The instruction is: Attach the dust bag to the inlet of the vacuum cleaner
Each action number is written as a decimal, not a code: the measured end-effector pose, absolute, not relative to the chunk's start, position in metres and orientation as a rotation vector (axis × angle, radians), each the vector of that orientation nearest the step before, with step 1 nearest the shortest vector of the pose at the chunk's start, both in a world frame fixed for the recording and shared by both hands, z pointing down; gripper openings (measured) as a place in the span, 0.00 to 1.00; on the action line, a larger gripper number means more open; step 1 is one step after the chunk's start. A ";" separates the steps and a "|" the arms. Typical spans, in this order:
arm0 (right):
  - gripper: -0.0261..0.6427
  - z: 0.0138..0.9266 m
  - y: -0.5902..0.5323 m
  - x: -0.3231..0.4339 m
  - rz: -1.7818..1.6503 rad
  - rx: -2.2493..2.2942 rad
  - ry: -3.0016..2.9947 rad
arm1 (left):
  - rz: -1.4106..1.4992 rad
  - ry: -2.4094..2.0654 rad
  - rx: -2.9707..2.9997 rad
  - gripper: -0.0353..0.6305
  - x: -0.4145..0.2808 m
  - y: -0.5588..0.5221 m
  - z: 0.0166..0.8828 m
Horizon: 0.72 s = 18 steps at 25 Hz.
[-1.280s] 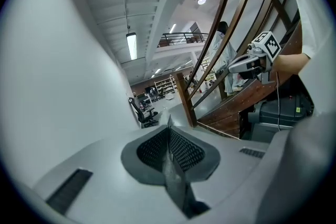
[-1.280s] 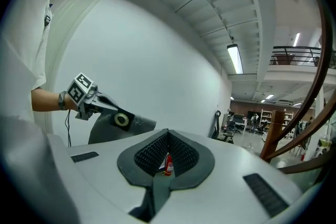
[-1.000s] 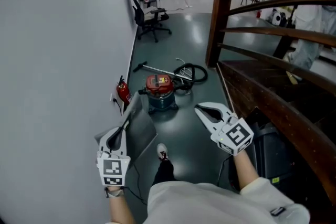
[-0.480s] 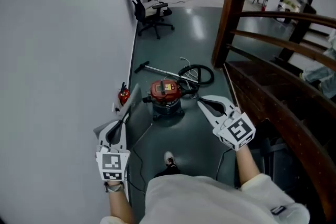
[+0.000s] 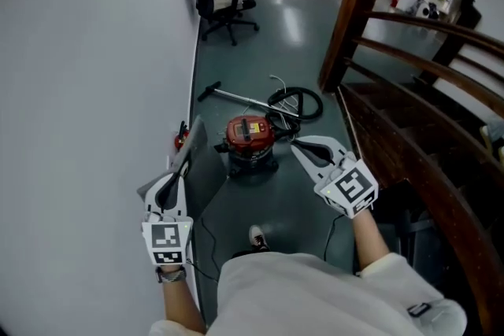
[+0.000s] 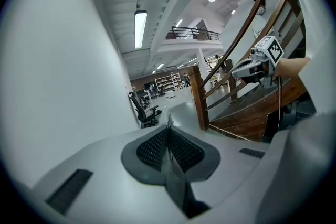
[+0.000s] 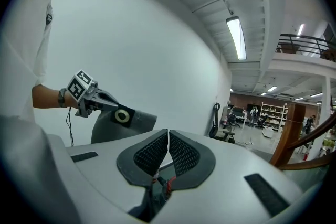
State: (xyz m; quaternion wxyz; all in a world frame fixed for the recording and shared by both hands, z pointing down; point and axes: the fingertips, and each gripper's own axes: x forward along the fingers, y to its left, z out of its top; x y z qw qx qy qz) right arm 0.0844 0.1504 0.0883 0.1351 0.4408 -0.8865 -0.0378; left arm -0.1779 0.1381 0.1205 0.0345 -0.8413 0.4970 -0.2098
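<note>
The red vacuum cleaner (image 5: 250, 134) stands on the dark floor ahead, its black hose (image 5: 298, 101) coiled behind it. My left gripper (image 5: 182, 173) is shut on a flat grey dust bag (image 5: 201, 167) near the wall, left of the vacuum. In the left gripper view the bag's thin edge (image 6: 169, 150) runs between the closed pads. The right gripper view shows the bag (image 7: 107, 131) hanging from the left gripper (image 7: 111, 109), with its black collar and round hole (image 7: 123, 116). My right gripper (image 5: 298, 145) is shut and empty, in the air right of the vacuum.
A metal wand (image 5: 240, 97) lies behind the vacuum. A red fire extinguisher (image 5: 181, 139) stands against the white wall (image 5: 87, 90). An office chair (image 5: 222, 2) is farther along. Wooden stairs with a railing (image 5: 394, 114) fill the right side. My shoe (image 5: 257, 237) is on the floor below.
I have walked forward along the wall, carrying both grippers closer to the vacuum. The office chair has slid up the picture. The bag stays in the left gripper.
</note>
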 end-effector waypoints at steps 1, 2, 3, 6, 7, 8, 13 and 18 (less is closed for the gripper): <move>0.08 0.091 0.142 0.082 -0.098 1.278 -2.567 | -0.651 1.532 -2.591 0.08 -0.180 0.131 0.125; 0.08 0.092 0.134 0.080 -0.090 1.281 -2.564 | -0.659 1.532 -2.595 0.08 -0.181 0.124 0.130; 0.08 0.093 0.125 0.078 -0.087 1.286 -2.562 | -0.668 1.530 -2.598 0.08 -0.183 0.117 0.135; 0.08 0.091 0.103 0.071 -0.084 1.302 -2.552 | -0.698 1.522 -2.602 0.08 -0.189 0.097 0.142; 0.08 0.092 0.097 0.068 -0.080 1.304 -2.548 | -0.706 1.523 -2.601 0.08 -0.191 0.091 0.143; 0.08 0.093 0.091 0.067 -0.074 1.304 -2.545 | -0.714 1.527 -2.599 0.08 -0.193 0.085 0.145; 0.08 0.111 0.059 0.063 -0.028 1.280 -2.539 | -0.744 1.570 -2.590 0.08 -0.201 0.053 0.159; 0.08 0.136 0.022 0.063 0.020 1.244 -2.529 | -0.781 1.617 -2.565 0.08 -0.206 0.020 0.178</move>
